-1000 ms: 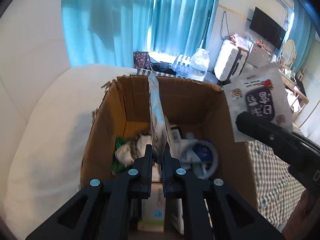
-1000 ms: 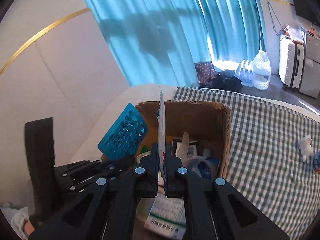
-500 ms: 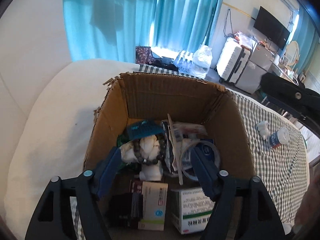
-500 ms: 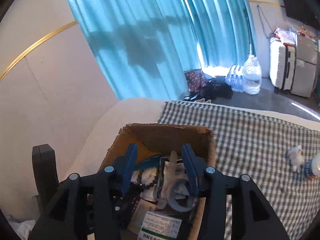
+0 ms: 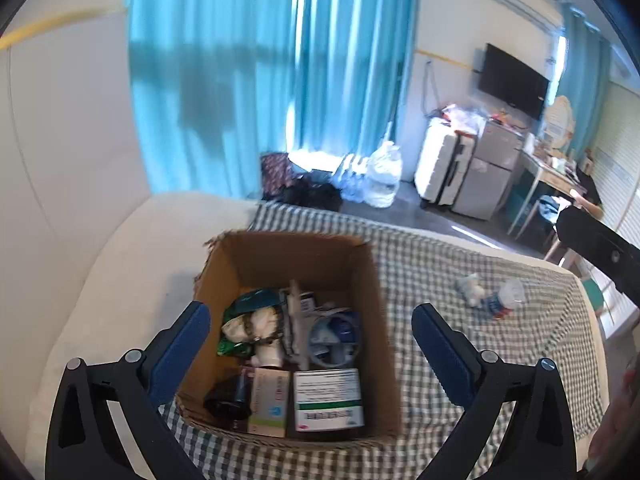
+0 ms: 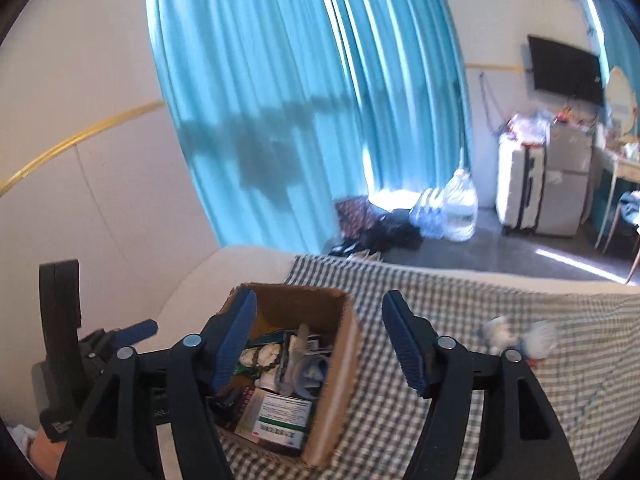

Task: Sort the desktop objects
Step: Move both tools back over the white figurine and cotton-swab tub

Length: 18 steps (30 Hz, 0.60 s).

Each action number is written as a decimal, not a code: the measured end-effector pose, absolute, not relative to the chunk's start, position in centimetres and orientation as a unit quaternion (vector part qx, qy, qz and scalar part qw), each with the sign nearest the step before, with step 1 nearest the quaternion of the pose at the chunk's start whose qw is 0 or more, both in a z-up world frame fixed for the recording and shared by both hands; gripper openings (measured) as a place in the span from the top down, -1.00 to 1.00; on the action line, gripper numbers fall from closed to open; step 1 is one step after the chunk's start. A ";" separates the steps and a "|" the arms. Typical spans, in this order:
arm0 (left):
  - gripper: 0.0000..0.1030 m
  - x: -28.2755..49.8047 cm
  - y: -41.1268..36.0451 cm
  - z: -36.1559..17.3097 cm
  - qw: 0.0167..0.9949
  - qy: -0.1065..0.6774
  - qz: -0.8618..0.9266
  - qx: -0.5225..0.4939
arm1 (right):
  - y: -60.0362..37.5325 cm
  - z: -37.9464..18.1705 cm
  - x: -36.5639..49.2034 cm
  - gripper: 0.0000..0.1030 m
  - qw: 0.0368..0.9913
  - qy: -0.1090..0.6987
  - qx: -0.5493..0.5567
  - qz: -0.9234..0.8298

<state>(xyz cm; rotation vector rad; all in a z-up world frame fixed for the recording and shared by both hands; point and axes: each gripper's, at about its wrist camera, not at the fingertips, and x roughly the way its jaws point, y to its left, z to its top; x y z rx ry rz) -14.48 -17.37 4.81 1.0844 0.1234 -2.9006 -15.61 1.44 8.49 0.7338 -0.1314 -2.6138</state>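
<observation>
A brown cardboard box [image 5: 372,312] stands on the checked cloth and holds medicine boxes [image 5: 328,400], a tape roll [image 5: 336,336], a bead bracelet, flat packets and other small things. It also shows in the right wrist view [image 6: 340,344]. My left gripper [image 5: 310,340] is open and empty, raised above the box. My right gripper [image 6: 318,340] is open and empty, above the box's right side. A small white figure [image 5: 472,289] and a small bottle [image 5: 505,300] lie on the cloth to the right; they are blurred in the right wrist view [image 6: 520,338].
The checked cloth [image 5: 440,264] covers a bed or sofa with a cream cushion [image 5: 132,264] at the left. Teal curtains, water bottles, a white suitcase and a desk stand beyond. The left gripper's body [image 6: 64,340] is beside the box.
Both grippers opened and let their flat packets drop into the box. Both then pulled up and back, so the box looks smaller.
</observation>
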 end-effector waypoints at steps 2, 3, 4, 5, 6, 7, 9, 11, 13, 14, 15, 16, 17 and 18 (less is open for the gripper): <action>-1.00 -14.0 -15.9 6.0 0.016 0.026 -0.939 0.342 | 2.8 9.6 -14.1 -0.46 0.202 -0.043 0.251 -0.946; -1.00 -13.6 -15.1 6.5 0.014 0.020 -0.942 0.336 | 3.6 10.1 -13.3 -0.48 0.194 -0.041 0.242 -0.950; -1.00 -13.3 -14.2 6.9 0.013 0.015 -0.944 0.330 | 4.5 10.6 -12.5 -0.51 0.186 -0.040 0.234 -0.953; -1.00 -13.0 -13.3 7.3 0.011 0.012 -0.945 0.327 | 5.2 10.8 -12.0 -0.52 0.182 -0.040 0.230 -0.955; -1.00 -12.9 -12.5 7.5 0.008 0.011 -0.945 0.327 | 6.1 11.1 -11.5 -0.53 0.176 -0.041 0.226 -0.957; -1.00 -12.8 -11.6 7.6 0.003 0.012 -0.945 0.328 | 7.0 11.3 -11.1 -0.56 0.170 -0.043 0.223 -0.959; -1.00 -12.9 -9.8 7.6 -0.007 0.012 -0.943 0.333 | 8.8 11.5 -10.5 -0.60 0.157 -0.048 0.222 -0.961; -1.00 -13.1 -7.7 7.4 -0.020 0.005 -0.941 0.338 | 10.6 11.5 -10.2 -0.61 0.144 -0.051 0.221 -0.963; -1.00 -13.6 -5.3 7.1 -0.035 -0.010 -0.938 0.344 | 12.4 11.3 -9.9 -0.61 0.128 -0.052 0.220 -0.966; -1.00 -13.8 -4.5 6.9 -0.039 -0.015 -0.937 0.346 | 13.2 11.2 -10.0 -0.61 0.120 -0.052 0.221 -0.966; -1.00 -14.2 -3.4 6.7 -0.046 -0.022 -0.936 0.348 | 14.0 11.1 -9.9 -0.61 0.115 -0.051 0.221 -0.967; -1.00 -14.4 -2.6 6.4 -0.050 -0.027 -0.936 0.348 | 14.7 11.0 -10.0 -0.61 0.109 -0.050 0.222 -0.968; -1.00 -14.4 -1.7 6.1 -0.052 -0.031 -0.935 0.349 | 15.5 10.8 -10.1 -0.61 0.101 -0.051 0.221 -0.969; -1.00 -14.8 -0.8 5.8 -0.056 -0.035 -0.934 0.352 | 16.2 10.6 -10.2 -0.61 0.098 -0.053 0.222 -0.969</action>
